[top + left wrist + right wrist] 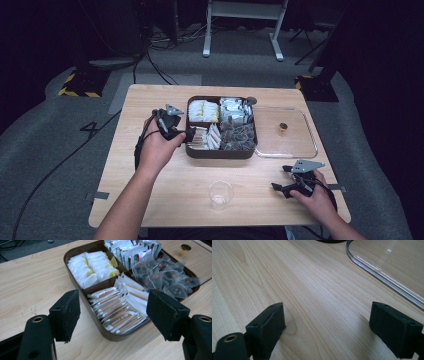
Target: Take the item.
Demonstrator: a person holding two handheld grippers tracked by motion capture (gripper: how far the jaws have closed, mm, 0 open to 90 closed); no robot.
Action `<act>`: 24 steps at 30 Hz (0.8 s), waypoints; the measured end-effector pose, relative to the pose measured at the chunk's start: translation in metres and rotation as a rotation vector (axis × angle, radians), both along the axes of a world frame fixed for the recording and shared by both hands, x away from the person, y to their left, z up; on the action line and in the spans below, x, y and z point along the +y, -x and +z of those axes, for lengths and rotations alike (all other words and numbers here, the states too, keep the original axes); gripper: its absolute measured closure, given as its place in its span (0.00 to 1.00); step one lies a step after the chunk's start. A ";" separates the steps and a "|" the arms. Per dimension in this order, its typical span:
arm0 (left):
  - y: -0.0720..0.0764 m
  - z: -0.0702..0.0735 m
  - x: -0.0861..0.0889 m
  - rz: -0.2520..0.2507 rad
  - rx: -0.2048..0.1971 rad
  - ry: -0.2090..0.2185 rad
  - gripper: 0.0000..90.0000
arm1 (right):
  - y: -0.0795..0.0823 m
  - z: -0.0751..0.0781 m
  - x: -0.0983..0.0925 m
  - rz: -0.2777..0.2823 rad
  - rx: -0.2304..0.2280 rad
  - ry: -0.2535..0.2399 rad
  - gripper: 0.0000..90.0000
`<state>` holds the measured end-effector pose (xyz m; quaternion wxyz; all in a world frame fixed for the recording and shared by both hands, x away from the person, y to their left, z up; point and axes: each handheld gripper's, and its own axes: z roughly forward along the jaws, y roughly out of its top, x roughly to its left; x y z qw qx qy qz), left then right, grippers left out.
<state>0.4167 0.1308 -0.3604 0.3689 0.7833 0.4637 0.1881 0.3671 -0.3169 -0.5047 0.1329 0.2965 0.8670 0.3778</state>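
A brown divided tray (pixel 220 153) stands mid-table. It holds white and yellow packets (pixel 92 267), silvery packets (pixel 132 252), clear-wrapped pyramid tea bags (pixel 162 275) and brown-and-white stick sachets (pixel 117 307). My left gripper (pixel 189 135) is at the tray's left front corner. In its own view the left gripper (pixel 115 312) is open, its jaws spread wide over the stick sachets and holding nothing. My right gripper (pixel 280 178) rests low at the table's right front. It too is open (pixel 330 325), with bare wood between its jaws.
A clear lid (pixel 300 145) with a small brass knob (pixel 283 127) lies flat just right of the tray; its rim (pixel 387 277) shows ahead of the right gripper. A clear plastic cup (pixel 220 194) stands near the front edge.
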 end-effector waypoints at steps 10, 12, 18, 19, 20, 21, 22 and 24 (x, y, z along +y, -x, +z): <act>-0.022 0.007 -0.010 -0.005 -0.014 0.052 0.35 | 0.001 0.000 0.000 -0.002 -0.001 0.001 0.16; -0.027 0.008 -0.012 0.002 -0.023 0.055 0.36 | 0.001 0.000 0.000 -0.001 -0.001 0.002 0.16; -0.046 0.005 -0.018 0.035 -0.023 0.055 0.36 | 0.000 0.000 0.000 0.009 -0.002 -0.002 0.17; -0.049 0.005 -0.018 0.037 -0.022 0.050 0.36 | 0.000 0.000 0.000 0.009 -0.002 -0.002 0.17; -0.054 0.003 -0.022 0.043 -0.021 0.054 0.37 | -0.001 0.000 0.000 0.013 0.001 -0.004 0.17; -0.054 0.003 -0.022 0.043 -0.021 0.054 0.37 | -0.001 0.000 0.000 0.013 0.001 -0.004 0.17; -0.057 0.002 -0.023 0.040 -0.020 0.056 0.37 | -0.001 0.000 0.000 0.012 0.001 -0.006 0.17; -0.063 -0.001 -0.027 0.041 -0.014 0.065 0.37 | -0.001 0.000 0.000 0.013 0.001 -0.005 0.17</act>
